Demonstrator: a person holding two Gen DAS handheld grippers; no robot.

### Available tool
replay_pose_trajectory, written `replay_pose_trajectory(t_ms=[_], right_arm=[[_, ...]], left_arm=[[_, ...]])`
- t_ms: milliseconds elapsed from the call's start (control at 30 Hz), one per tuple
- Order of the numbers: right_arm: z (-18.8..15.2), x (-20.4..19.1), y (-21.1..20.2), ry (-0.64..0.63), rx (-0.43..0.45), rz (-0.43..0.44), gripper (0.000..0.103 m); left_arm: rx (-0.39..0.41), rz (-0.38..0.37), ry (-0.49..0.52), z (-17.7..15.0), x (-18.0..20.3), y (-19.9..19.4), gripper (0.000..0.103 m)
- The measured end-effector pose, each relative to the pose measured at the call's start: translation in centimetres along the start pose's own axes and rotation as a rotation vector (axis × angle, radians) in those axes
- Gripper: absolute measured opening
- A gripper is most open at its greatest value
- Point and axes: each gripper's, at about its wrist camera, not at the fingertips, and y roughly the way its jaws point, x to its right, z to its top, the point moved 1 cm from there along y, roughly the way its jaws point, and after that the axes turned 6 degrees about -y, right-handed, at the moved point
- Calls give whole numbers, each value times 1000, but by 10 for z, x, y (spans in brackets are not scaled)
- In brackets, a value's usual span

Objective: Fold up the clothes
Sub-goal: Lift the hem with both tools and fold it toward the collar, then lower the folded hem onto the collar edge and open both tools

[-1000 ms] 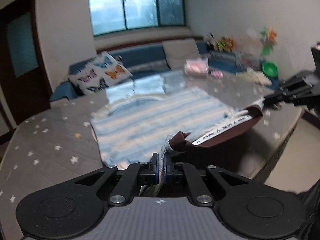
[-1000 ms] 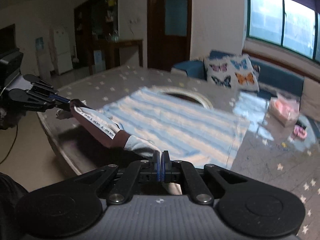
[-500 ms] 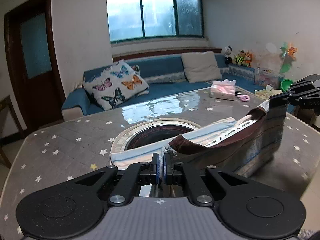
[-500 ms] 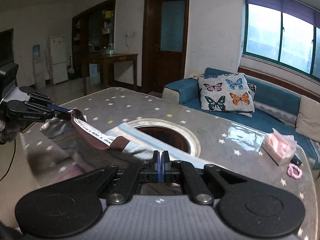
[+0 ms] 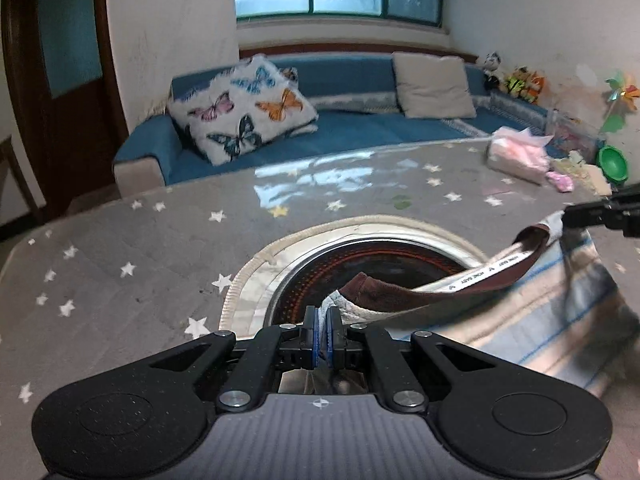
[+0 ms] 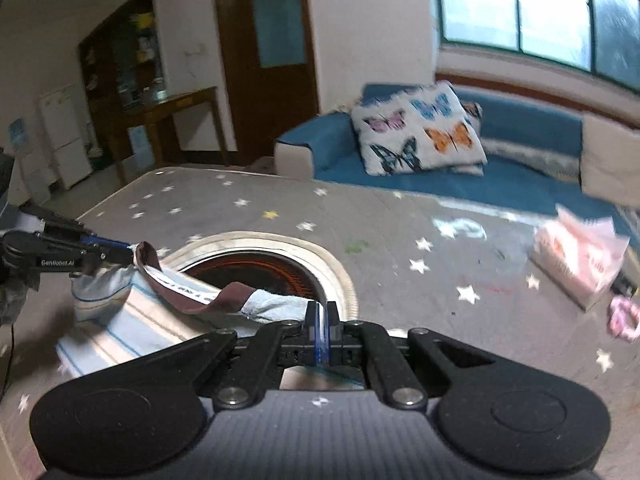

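Note:
A light blue and white striped garment (image 5: 532,320) with a brown collar band (image 5: 472,280) hangs stretched between my two grippers above the grey star-patterned table (image 5: 120,264). My left gripper (image 5: 322,320) is shut on one collar corner. The right gripper (image 5: 576,216) shows at the right edge of the left wrist view, pinching the other corner. In the right wrist view my right gripper (image 6: 321,316) is shut on the striped garment (image 6: 120,312), and the left gripper (image 6: 108,254) holds the far end at the left.
A round inset ring (image 5: 372,264) sits in the table's middle below the cloth. A pink tissue pack (image 6: 580,256) and a pink hair tie (image 6: 624,316) lie at the table's right. A blue sofa (image 5: 360,128) with a butterfly cushion (image 5: 240,116) stands behind.
The garment lay spread flat on the table a second ago. Both grippers have lifted it by the collar, baring the round ring, and it now hangs lower and nearer the front edge.

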Motion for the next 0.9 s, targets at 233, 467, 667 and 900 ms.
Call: replay_pose_trajectory(t_ms=[233,467,667,900], right_arm=[[-21,25,59,122,-63,-82,2],[-25,22,55,121,-36,-104,8],[-20,3,51,97,-47,-15,9],[-34,6,63,137,-100,-33,10]], left_arm=[[-47,40,-62,5,-14,51,8],[-30,93,-89,9,-28,44,15],[49,83,-87,14,-26,5,36],[62,78,-7,0,-12,-18,51]])
